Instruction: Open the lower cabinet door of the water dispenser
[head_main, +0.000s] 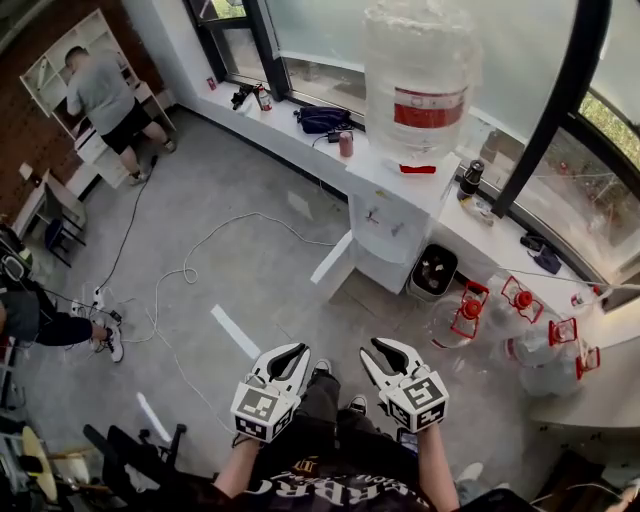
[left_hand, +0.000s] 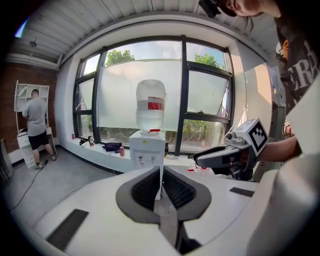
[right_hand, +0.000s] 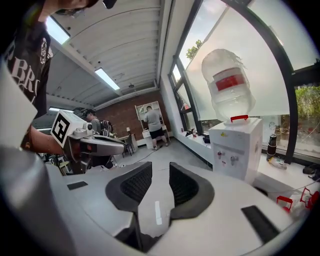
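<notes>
Closest in, both grippers sit low in front of the person's body, well apart from anything they could grab. The left gripper (head_main: 298, 352) has its jaws pretty much together, just a sliver of a gap with nothing in it. The right gripper (head_main: 378, 347) is parted partway and also empty.

Past them there's bare floor (head_main: 250, 290) with a loose cable (head_main: 200, 250). Then comes the water dispenser (head_main: 390, 225) against the window ledge, big bottle (head_main: 420, 80) on top.

So I'd say this is just the approach. My take: walk up, mind that cable, drop one gripper down to the base and hook the free edge of the lower door (head_main: 332, 258). Then pull along its swing rather than straight out.

Only the head view shows the base. A white panel angles out from it toward the floor. It looks like the door, maybe swung out already, but I can't be sure. Both gripper views block that part with their own jaws. They do give a clean look at the front and the taps (left_hand: 145, 159), which the head view barely shows.
</notes>
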